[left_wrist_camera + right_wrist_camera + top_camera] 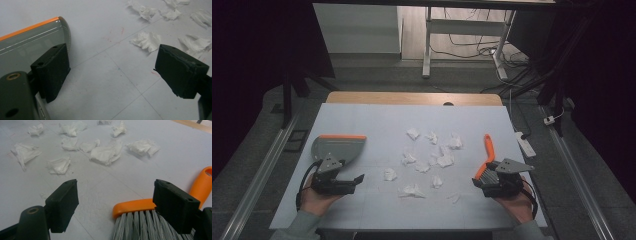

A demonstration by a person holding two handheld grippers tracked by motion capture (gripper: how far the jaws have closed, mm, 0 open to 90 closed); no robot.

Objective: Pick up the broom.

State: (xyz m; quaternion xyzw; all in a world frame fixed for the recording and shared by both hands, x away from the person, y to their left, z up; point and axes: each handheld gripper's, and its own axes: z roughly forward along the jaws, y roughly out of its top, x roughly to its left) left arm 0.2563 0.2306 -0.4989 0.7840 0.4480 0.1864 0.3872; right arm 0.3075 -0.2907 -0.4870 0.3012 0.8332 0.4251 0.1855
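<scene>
Several crumpled white paper scraps (444,160) (147,41) (105,153) lie scattered over the middle of the pale mat (377,120). At the left lies a grey dustpan (339,147) (27,42) with an orange edge. My left gripper (357,179) (115,58) sits just in front of it, open, with bare mat between the jaws and the pan outside the left jaw. At the right lies an orange-handled brush (488,150) (135,206). My right gripper (475,182) (116,191) is open over its grey bristles, and the pads do not press on them.
The wooden table edge (412,98) shows beyond the mat. A white power strip (525,143) lies off the right side, with cables on the floor behind. Metal rails (259,175) run along both sides. A white desk frame (427,50) stands farther back.
</scene>
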